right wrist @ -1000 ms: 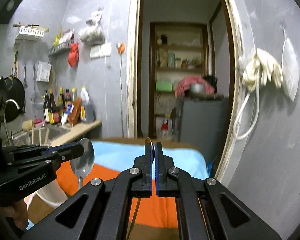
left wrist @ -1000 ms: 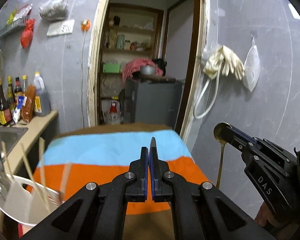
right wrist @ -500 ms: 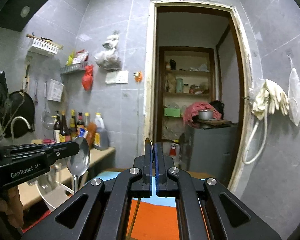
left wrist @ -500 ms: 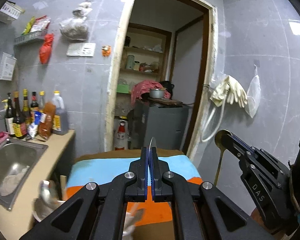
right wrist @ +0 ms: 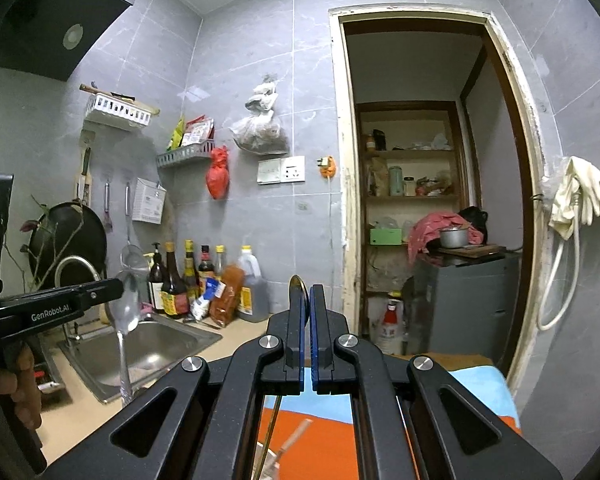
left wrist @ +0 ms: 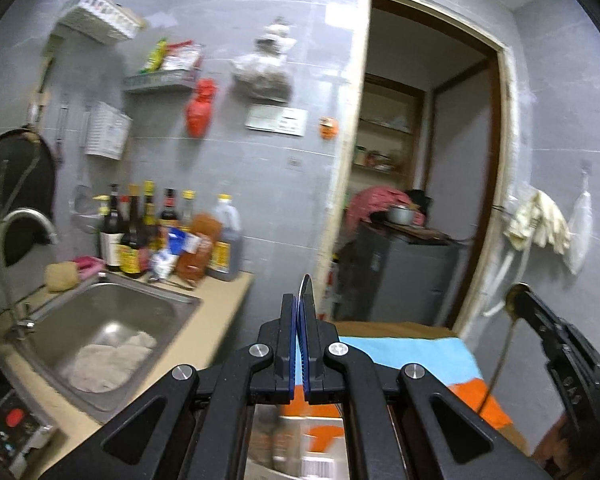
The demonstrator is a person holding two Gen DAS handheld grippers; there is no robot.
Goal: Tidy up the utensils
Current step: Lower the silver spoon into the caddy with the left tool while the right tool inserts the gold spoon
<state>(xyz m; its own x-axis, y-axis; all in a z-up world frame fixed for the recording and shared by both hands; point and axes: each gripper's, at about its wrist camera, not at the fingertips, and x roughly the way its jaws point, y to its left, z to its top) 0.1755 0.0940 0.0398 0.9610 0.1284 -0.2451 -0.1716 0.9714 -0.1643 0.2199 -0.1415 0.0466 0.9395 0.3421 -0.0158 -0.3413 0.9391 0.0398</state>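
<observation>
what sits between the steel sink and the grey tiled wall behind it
A row of sauce bottles stands on the counter between sink and wall, clearest in the right wrist view.

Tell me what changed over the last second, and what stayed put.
Both grippers rose and swung left: sink and bottles came into view, the striped cloth dropped low. Unchanged: left gripper clamps the silver spoon, right gripper the gold spoon.

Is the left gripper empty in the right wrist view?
No: the left gripper is shut on a silver spoon, bowl at the fingertips and handle hanging down in front of the sink.
</observation>
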